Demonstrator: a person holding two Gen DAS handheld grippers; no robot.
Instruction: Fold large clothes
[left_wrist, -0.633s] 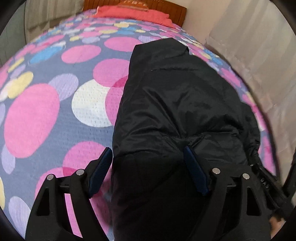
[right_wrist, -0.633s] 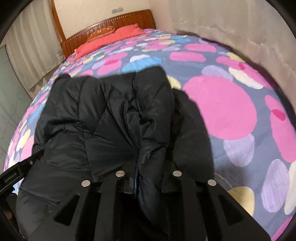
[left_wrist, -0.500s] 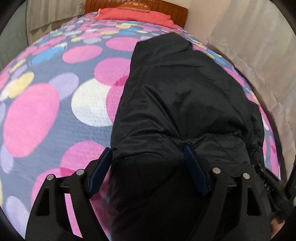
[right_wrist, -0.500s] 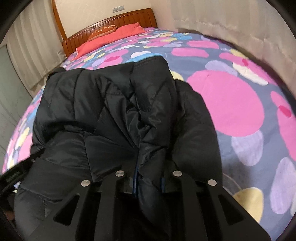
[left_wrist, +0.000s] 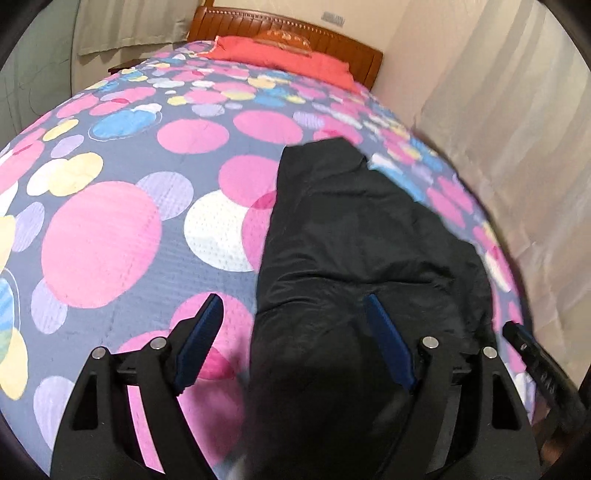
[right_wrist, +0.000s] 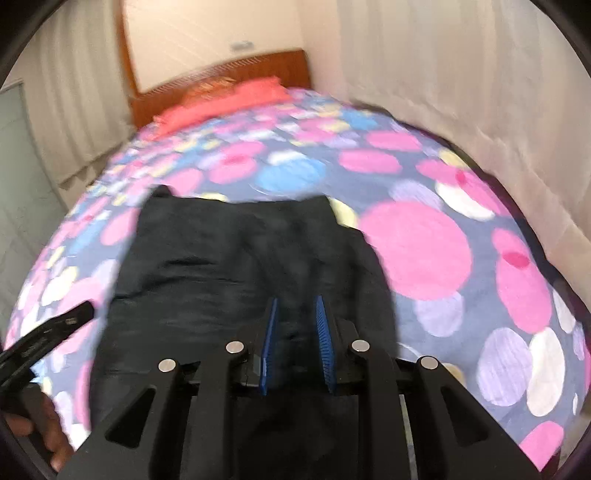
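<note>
bed (left_wrist: 110, 236), polka-dot cover | on it: black jacket (left_wrist: 369, 236) lying flat; red pillow (left_wrist: 280, 55) at headboard

No readable text in my views

Faint pale lettering runs along my other gripper's black finger (right_wrist: 48, 332), but it is too blurred for me to make out.

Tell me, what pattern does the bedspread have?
The bedspread is grey-blue with pink, white, yellow and blue circles; the left wrist view shows it best.

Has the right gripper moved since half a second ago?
Yes. The right gripper has pulled back from the headboard, releasing the black jacket; its jaws have just been opening.
</note>
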